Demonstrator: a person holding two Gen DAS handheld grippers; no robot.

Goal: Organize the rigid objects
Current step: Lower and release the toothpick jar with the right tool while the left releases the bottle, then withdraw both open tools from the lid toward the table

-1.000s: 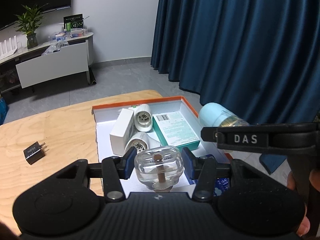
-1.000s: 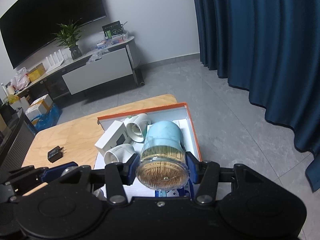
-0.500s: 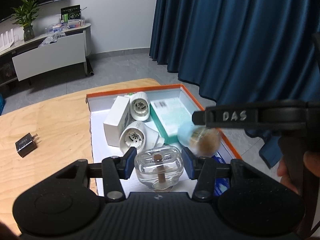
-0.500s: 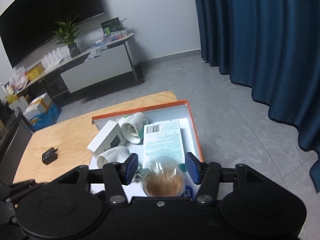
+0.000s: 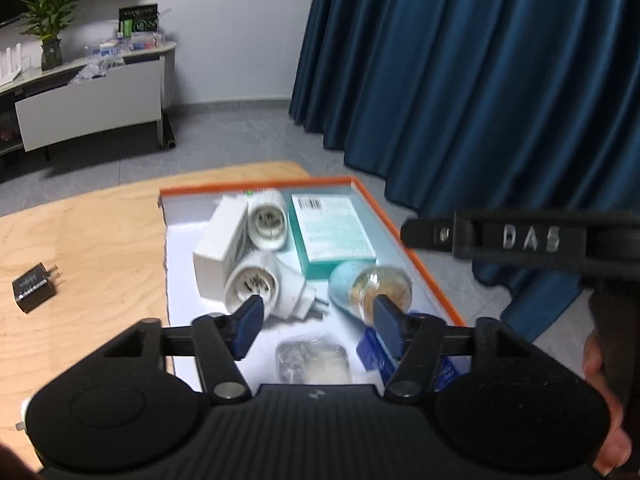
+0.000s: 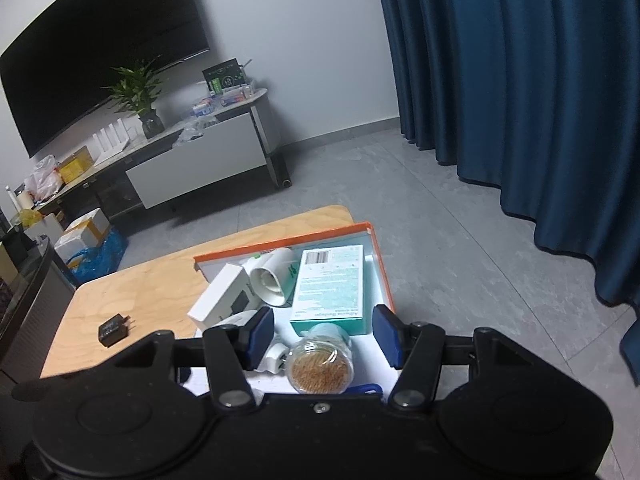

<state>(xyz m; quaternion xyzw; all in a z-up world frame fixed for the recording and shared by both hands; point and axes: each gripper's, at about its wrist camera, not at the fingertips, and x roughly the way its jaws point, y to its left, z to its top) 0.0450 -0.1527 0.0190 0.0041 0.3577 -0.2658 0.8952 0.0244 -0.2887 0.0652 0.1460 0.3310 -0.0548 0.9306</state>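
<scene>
An orange-rimmed white box (image 5: 404,242) (image 6: 280,242) on the wooden table holds two white plug adapters (image 5: 266,220) (image 5: 256,286), a white carton (image 5: 220,246) and a teal carton (image 5: 330,232) (image 6: 330,286). A blue-capped toothpick jar (image 5: 370,290) (image 6: 320,364) lies on its side in the box. A clear glass bottle (image 5: 312,362) lies in the box below my left gripper (image 5: 318,320), which is open and empty. My right gripper (image 6: 324,338) is open and empty above the jar.
A black charger (image 5: 34,288) (image 6: 114,330) lies on the table (image 5: 100,248) left of the box. A blue packet (image 5: 374,354) sits in the box's near right corner. Blue curtains hang at the right. A TV stand stands at the back left.
My left gripper opened and the glass bottle dropped into the box. My right gripper had let go of the toothpick jar, which now lies in the box; both grippers hover above.
</scene>
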